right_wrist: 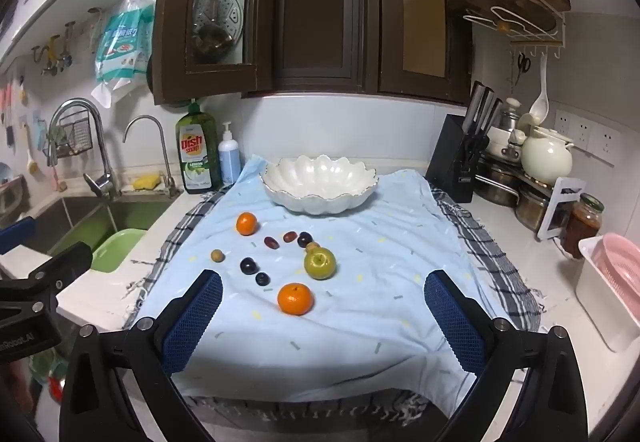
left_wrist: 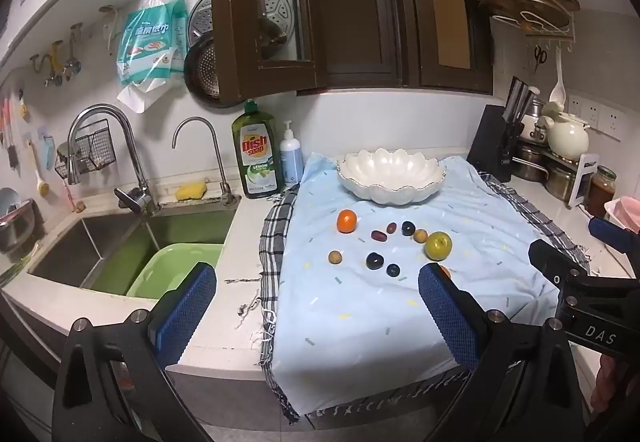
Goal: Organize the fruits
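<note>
White-tiled kitchen wall [right_wrist: 340, 130], dark wooden cabinets [right_wrist: 320, 2], steel sink [left_wrist: 120, 242]

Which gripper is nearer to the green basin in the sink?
Left. The left gripper hangs beside the green basin; the right gripper sits farther over, above the blue cloth.

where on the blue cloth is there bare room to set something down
Bare: the near strip of the blue cloth, and its right side between the green apple and the knife block. Crowded: the left-middle, among the near orange, far orange and small fruits.
</note>
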A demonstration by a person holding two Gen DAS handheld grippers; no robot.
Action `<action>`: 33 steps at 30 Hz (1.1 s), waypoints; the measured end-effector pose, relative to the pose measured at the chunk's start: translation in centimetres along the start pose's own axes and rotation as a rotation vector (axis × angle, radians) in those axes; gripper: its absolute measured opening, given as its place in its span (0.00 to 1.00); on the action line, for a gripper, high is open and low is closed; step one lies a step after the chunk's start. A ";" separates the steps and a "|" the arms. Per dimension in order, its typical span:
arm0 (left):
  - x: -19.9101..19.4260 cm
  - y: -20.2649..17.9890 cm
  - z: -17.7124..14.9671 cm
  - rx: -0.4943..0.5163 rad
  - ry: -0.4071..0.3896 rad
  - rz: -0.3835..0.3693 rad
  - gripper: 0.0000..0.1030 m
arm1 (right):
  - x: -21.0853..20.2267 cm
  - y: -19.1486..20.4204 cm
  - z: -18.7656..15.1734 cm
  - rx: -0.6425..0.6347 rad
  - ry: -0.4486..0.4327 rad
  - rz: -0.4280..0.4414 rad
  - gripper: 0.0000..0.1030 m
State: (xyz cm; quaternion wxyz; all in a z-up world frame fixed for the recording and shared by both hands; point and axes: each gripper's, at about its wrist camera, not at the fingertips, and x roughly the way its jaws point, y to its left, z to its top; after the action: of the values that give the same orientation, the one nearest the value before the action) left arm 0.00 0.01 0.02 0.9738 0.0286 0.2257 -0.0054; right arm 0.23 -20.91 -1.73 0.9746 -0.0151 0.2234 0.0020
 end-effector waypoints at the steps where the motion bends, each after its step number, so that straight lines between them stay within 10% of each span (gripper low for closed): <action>1: 0.0 0.0 0.0 0.001 -0.004 0.009 1.00 | 0.0 0.0 0.0 -0.004 0.005 -0.001 0.99; 33: -2.0 0.6 0.4 0.021 -0.035 0.033 1.00 | -2.0 0.3 0.8 -0.004 -0.040 0.004 0.99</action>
State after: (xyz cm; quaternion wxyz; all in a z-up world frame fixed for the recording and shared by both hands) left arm -1.65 0.56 1.30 0.9772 0.0425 0.2079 0.0079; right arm -1.25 -20.63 -0.17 0.9788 -0.0165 0.2041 0.0045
